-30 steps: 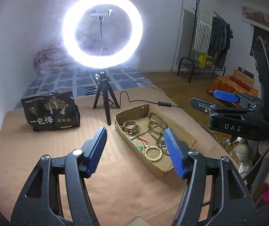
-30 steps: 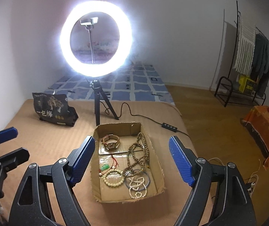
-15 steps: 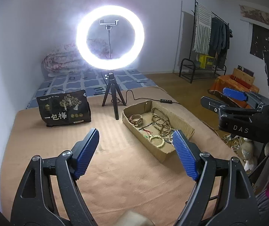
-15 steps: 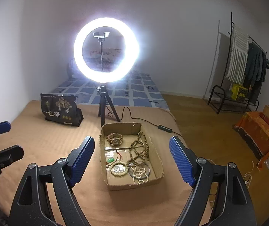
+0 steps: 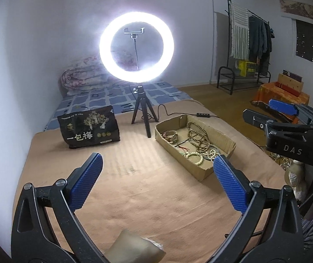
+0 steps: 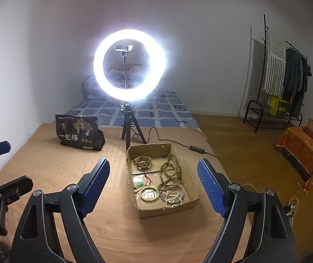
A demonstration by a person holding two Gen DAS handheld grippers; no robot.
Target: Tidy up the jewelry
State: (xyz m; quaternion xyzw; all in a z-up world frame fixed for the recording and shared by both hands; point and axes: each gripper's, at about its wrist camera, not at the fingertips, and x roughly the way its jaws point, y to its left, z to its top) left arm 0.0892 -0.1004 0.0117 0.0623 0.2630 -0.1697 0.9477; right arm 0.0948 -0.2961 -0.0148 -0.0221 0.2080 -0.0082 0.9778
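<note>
A shallow cardboard tray (image 6: 190,174) lies on the tan blanket; it also shows in the left wrist view (image 5: 226,138). It holds a watch (image 6: 143,162), a long brown bead necklace (image 6: 171,172), a pale bead bracelet (image 6: 149,195), a white bead strand with a dark bangle (image 6: 172,195) and a small green pendant (image 6: 139,184). My right gripper (image 6: 153,185) is open and empty, held back from the tray. My left gripper (image 5: 157,183) is open and empty, over bare blanket left of the tray. The right gripper shows in the left wrist view (image 5: 281,114).
A lit ring light on a tripod (image 6: 130,65) stands behind the tray, its cable (image 6: 197,149) running right. A black snack bag (image 6: 78,134) stands at the back left. The bed edge drops to wood floor (image 6: 239,140) on the right. A beige lump (image 5: 132,248) lies under my left gripper.
Both grippers have pulled back and up from the tray, which looks smaller and farther now. Both stay open and empty. The jewelry has not moved.
</note>
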